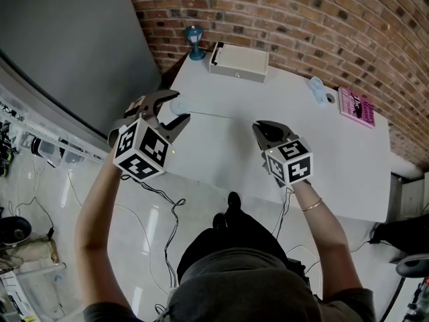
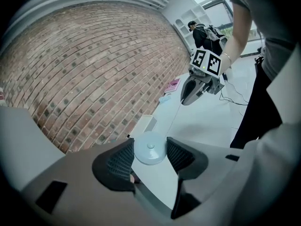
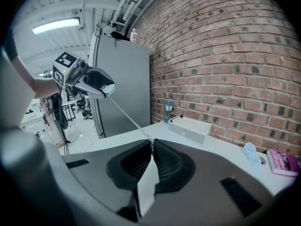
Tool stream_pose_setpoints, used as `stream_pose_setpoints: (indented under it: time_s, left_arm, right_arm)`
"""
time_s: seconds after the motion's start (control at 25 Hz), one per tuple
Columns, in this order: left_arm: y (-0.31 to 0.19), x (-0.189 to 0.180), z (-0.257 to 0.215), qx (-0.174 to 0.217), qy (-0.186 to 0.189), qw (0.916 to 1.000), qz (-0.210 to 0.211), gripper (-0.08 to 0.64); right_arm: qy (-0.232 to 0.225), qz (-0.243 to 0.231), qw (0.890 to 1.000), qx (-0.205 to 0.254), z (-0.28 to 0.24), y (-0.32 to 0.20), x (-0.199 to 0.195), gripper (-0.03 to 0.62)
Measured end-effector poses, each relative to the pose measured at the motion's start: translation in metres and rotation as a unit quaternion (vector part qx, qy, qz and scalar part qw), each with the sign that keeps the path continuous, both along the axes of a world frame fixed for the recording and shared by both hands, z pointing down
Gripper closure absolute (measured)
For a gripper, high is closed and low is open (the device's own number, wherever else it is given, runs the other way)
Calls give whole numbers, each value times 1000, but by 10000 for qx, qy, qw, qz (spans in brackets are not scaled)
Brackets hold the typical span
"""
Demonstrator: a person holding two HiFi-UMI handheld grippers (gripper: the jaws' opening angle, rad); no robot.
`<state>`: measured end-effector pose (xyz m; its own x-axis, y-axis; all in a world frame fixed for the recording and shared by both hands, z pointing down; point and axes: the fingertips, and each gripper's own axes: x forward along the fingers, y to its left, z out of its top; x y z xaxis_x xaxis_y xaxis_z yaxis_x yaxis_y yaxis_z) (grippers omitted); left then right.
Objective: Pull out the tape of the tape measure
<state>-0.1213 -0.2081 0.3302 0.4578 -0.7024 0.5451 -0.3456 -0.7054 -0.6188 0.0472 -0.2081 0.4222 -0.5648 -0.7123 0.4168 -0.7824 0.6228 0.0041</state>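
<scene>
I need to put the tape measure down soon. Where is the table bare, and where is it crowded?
Bare: the table middle and right front, between white box, pink book and near edge. Crowded: the wall side, where blue ornament and pale blue item join them.

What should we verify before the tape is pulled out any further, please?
1. Left gripper clamps the case: ok, a pad presses on each side.
2. Right gripper is shut on the tape end: ok, the jaws meet on it.
3. Tape runs straight between the grippers: ok, no sag or kink shows.
4. Room to the right gripper's outer side: ok, the book lies back by the wall.
5. Tape left inside the case: cannot tell.
</scene>
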Motion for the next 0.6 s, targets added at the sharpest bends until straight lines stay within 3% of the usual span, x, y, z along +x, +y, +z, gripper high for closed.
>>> stream_pose_setpoints:
  time_s: [0.2, 0.4, 0.6]
  left_arm:
    - [-3, -2, -1, -2, 47, 10000, -40, 331]
    - [-7, -13, -5, -28, 197, 9996, -189, 331]
    - [-11, -24, -11, 68, 232, 9992, -333, 331]
  right_arm:
    - [129, 79, 9999, 14, -1, -4, 16, 571]
    - [2, 513, 9984, -246, 7, -9, 56, 571]
    - [56, 834, 9963, -200, 3, -12, 89, 572]
